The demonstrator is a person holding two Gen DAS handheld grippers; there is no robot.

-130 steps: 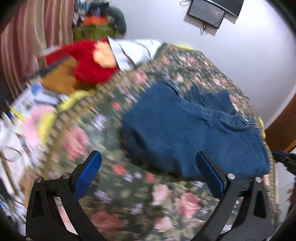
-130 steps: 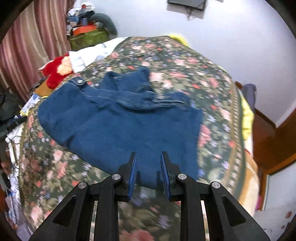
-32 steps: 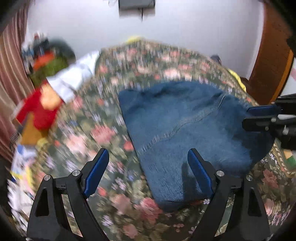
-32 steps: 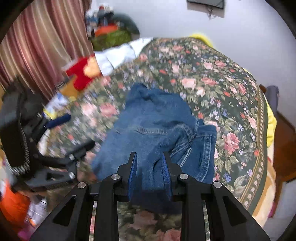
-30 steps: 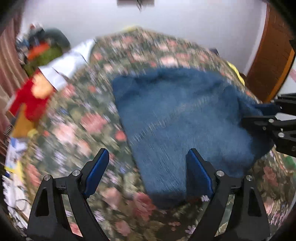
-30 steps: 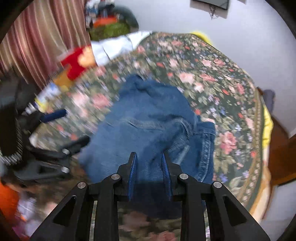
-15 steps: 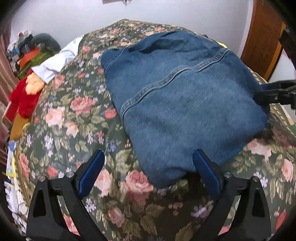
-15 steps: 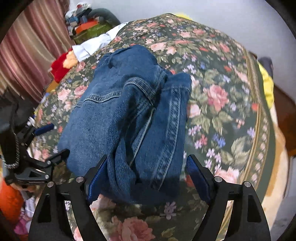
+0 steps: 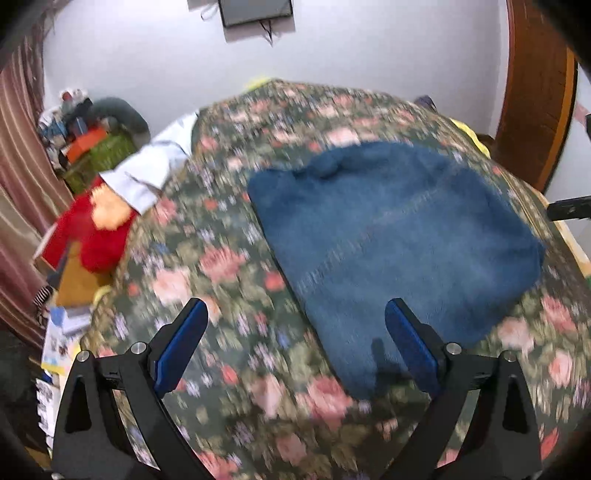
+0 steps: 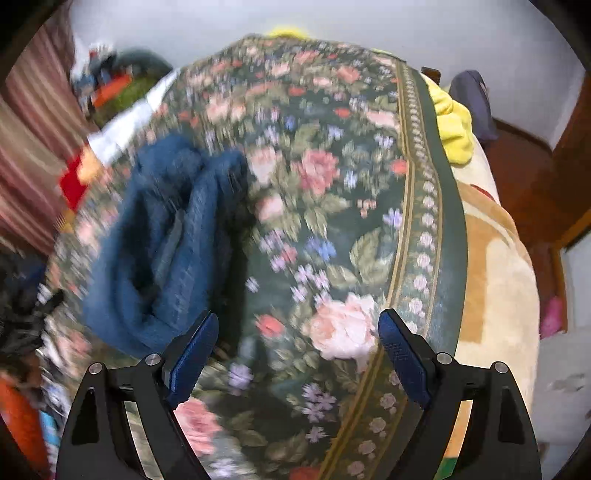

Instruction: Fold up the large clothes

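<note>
Lying folded into a compact blue bundle, the jeans [image 9: 391, 236] rest on the floral bedspread [image 9: 207, 280] of the bed, toward its right half in the left wrist view. Left tool [image 9: 295, 343]: blue pads spread wide apart, nothing between them, held above the bedspread with the right pad over the bundle's near edge. Right tool [image 10: 297, 347]: pads likewise wide apart and empty, above bare bedspread near the patterned border; the jeans [image 10: 162, 251] sit off to its left, layered edges facing this camera. Both views motion-blurred, so seam detail is unreadable. Background: red plush toy [image 9: 92, 229] and white cloth [image 9: 151, 170] at the far left edge of the bed, striped curtain [image 9: 18, 177] beyond, dark screen [image 9: 255, 11] on the wall, yellow fabric [image 10: 452, 122] past the bedspread's right side.
</note>
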